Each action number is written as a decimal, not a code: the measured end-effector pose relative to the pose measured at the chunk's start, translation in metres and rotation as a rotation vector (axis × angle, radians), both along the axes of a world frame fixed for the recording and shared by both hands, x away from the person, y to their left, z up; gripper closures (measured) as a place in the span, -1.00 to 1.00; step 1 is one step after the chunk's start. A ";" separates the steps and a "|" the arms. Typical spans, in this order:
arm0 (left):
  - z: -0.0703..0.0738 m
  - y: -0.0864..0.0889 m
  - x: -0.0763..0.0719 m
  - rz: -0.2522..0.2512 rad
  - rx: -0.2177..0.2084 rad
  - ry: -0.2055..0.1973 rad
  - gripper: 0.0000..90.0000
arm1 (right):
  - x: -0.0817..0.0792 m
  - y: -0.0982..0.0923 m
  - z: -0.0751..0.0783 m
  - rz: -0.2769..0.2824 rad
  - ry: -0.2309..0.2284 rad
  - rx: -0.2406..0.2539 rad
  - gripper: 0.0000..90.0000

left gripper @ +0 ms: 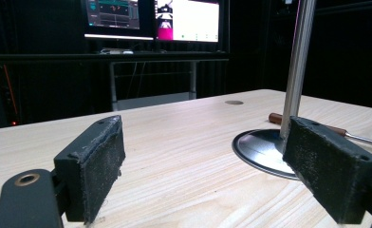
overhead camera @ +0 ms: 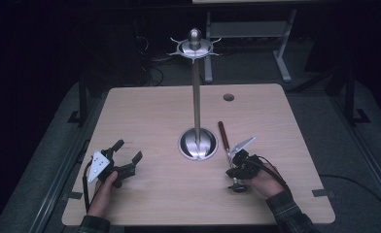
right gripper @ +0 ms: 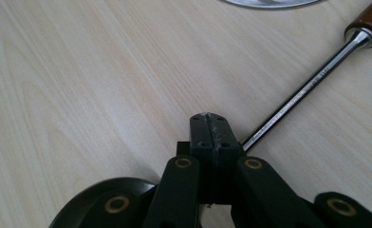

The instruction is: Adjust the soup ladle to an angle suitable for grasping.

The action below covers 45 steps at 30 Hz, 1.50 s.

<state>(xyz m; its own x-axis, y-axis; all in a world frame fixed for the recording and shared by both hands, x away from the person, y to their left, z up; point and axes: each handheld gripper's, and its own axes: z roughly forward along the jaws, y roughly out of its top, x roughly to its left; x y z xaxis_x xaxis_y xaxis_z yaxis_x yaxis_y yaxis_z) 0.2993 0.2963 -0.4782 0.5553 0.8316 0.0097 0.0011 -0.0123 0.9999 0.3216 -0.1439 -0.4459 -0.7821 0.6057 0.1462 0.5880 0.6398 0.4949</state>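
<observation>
Right tongs (right gripper: 211, 130) clamped shut on the chrome shaft of a wooden-handled utensil (right gripper: 302, 97), gripping near its far end, handle (overhead camera: 223, 133) pointing away toward the stand's round base (overhead camera: 197, 144). Left tongs (overhead camera: 123, 158) wide apart, holding nothing, parked low over the counter (overhead camera: 145, 116) with the stand's pole (left gripper: 296, 61) just ahead of the right-hand pad. Probably headed for a hook up top (overhead camera: 194, 47). Best bet: keep the squeeze firm since chrome is slippery, lift slow, tip handle-down gradually, steer clear of the pole.
</observation>
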 end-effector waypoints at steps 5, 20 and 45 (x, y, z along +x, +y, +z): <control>0.000 0.000 0.000 0.000 0.000 0.000 -0.70 | 0.000 0.001 -0.001 -0.003 0.008 -0.004 0.99; 0.000 0.000 0.000 -0.001 0.000 0.000 -0.71 | 0.006 -0.014 -0.003 -0.048 0.033 -0.041 0.99; 0.000 0.000 0.000 -0.001 0.000 0.000 -0.70 | 0.023 -0.068 0.000 -0.206 0.038 -0.095 0.99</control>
<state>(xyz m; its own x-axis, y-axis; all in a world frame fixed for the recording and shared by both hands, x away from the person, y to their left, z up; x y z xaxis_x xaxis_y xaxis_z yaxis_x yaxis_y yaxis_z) 0.2993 0.2964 -0.4782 0.5561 0.8310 0.0099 0.0006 -0.0124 0.9999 0.3450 -0.2114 -0.4461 -0.6358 0.7642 0.1082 0.7279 0.5472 0.4131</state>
